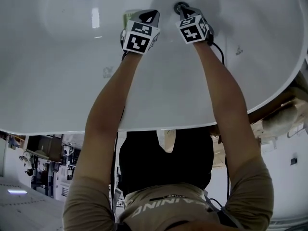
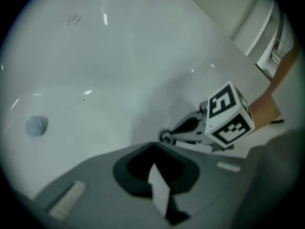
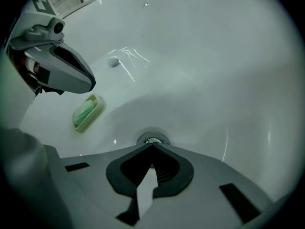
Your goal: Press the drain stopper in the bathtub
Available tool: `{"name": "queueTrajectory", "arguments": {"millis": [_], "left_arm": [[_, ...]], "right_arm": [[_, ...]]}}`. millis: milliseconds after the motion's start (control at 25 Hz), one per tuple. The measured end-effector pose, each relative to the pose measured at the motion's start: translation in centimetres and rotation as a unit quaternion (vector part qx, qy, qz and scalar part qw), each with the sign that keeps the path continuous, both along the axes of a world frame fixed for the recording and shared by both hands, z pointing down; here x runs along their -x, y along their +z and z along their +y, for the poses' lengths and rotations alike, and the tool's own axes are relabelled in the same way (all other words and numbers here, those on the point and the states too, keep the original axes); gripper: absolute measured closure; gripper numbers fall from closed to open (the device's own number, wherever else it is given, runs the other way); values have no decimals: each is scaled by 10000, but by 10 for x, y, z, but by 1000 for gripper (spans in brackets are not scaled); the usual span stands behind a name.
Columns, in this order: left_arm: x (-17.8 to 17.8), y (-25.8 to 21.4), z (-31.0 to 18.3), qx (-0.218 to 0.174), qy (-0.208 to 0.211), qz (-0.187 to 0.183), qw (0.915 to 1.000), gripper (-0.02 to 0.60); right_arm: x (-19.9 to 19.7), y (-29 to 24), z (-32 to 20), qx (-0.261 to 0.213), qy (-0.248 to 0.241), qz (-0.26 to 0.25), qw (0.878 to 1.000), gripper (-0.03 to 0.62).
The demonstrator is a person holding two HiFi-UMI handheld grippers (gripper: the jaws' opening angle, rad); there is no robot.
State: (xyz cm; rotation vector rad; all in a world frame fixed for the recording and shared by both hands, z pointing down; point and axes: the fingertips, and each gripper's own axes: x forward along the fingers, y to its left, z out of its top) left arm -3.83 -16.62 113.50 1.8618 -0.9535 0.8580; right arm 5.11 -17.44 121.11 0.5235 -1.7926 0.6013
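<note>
The round metal drain stopper (image 3: pixel 153 140) sits in the floor of the white bathtub (image 3: pixel 228 80); in the head view the drain stopper (image 1: pixel 180 6) is at the top middle. My right gripper (image 3: pixel 153 143) is shut with nothing held. Its tips are right at the stopper's near edge, and the right gripper (image 1: pixel 183 9) points down onto it from above. Whether it touches, I cannot tell. My left gripper (image 1: pixel 154 14) hangs just left of the drain, shut and empty, above the tub floor. From the left gripper view, the left gripper (image 2: pixel 152 143) faces the right gripper (image 2: pixel 167 137).
A pale dish with green soap (image 3: pixel 87 111) lies on the tub floor left of the drain, partly under the left gripper. A small blue-grey round fitting (image 3: pixel 113 61) sits farther along the tub. The tub rim (image 1: pixel 57 129) curves near the person's body.
</note>
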Motion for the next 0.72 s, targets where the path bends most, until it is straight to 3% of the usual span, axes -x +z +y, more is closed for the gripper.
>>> {"name": "queueTrajectory", "arguments": {"millis": [200, 440, 720], "left_arm": [[-5, 11, 1, 21, 219, 43, 9997, 580], [-12, 17, 2, 62, 281, 111, 9995, 580], [-10, 20, 3, 103, 174, 151, 9997, 580]], "right_arm": [[1, 13, 0, 62, 100, 61, 9999, 586], [-2, 20, 1, 251, 635, 107, 9976, 585], [2, 24, -1, 171, 259, 419, 9986, 585]]}}
